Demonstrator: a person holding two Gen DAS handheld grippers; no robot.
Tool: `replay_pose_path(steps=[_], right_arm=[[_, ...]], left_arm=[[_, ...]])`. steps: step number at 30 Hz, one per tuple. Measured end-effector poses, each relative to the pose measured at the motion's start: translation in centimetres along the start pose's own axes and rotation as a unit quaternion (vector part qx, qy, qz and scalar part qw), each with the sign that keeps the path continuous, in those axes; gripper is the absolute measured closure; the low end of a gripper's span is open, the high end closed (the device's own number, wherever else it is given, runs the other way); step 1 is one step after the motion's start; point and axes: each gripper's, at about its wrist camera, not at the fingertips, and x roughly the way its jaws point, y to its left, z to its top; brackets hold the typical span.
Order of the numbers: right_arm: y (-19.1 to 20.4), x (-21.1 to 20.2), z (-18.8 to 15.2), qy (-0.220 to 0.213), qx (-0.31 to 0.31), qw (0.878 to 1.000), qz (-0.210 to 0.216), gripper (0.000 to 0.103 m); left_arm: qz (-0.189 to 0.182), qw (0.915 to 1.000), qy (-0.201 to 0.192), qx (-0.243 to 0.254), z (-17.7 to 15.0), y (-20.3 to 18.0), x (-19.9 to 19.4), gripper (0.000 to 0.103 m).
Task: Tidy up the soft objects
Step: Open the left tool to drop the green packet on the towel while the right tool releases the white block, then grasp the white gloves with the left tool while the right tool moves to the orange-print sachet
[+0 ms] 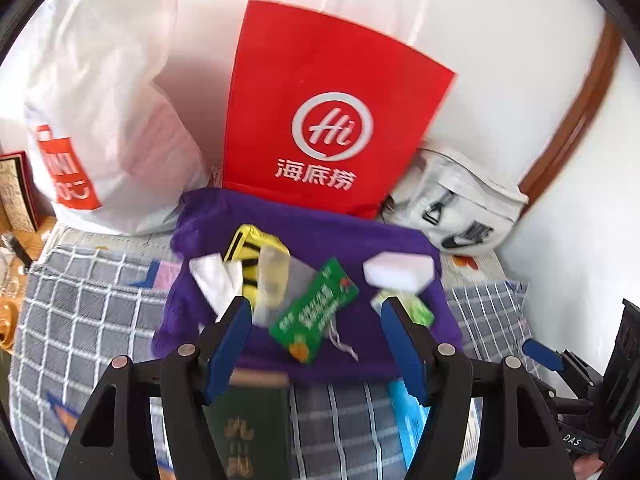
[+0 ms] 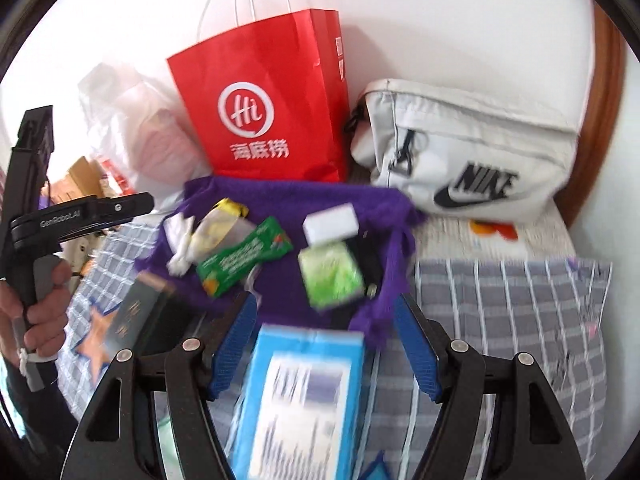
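Note:
A purple cloth (image 1: pixel 320 236) (image 2: pixel 320 196) lies on the checked bedding. On it are a green packet (image 1: pixel 314 314) (image 2: pixel 244 260), a yellow-black pouch (image 1: pixel 256 252) (image 2: pixel 224 216), a white tissue (image 1: pixel 214 276) (image 2: pixel 180 240), a white sponge block (image 1: pixel 400 270) (image 2: pixel 330 222) and a light green pack (image 1: pixel 416 308) (image 2: pixel 330 276). My left gripper (image 1: pixel 316 344) is open just above the cloth's near edge, over a dark green booklet (image 1: pixel 252 428) (image 2: pixel 136 312). My right gripper (image 2: pixel 324 344) is open and empty above a blue tissue pack (image 2: pixel 300 400) (image 1: pixel 410 420).
A red paper bag (image 1: pixel 320 120) (image 2: pixel 268 104) stands against the wall behind the cloth. A white plastic bag (image 1: pixel 100 100) is to its left, a white Nike pouch (image 2: pixel 472 148) (image 1: pixel 460 208) to its right. Grey checked bedding (image 2: pixel 500 320) (image 1: pixel 80 320) spreads on both sides.

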Motion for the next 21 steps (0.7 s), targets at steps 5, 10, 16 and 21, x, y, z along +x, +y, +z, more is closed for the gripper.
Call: replay_pose_path(steps=[5,10,16,21], right_arm=[[0.6,-3.3,-4.8,0.007,0.01,1.0,0.015,0.032],[1.9,-5.1,-9.6,0.014,-0.001,1.0,0.018,0.032],[1.3,-6.2,-14.3,0.026,0.031,0.999,0.024,0.032],[0.5,-6.8,-17.4,0.031,0.052,0.998,0.018,0.032]], left_arm=[[0.009,0.9998,0.001,0.02,-3.7,-1.0,-3.2,0.037],[0.004,0.9989,0.024,0.041,-8.8,-1.6,-4.9,0.037],[-0.01,0.9963,0.065,0.055,-15.0,-2.6,-4.3,0.037],[-0.03,0.9926,0.105,0.054,-18.9,-3.9,-2.5,0.037]])
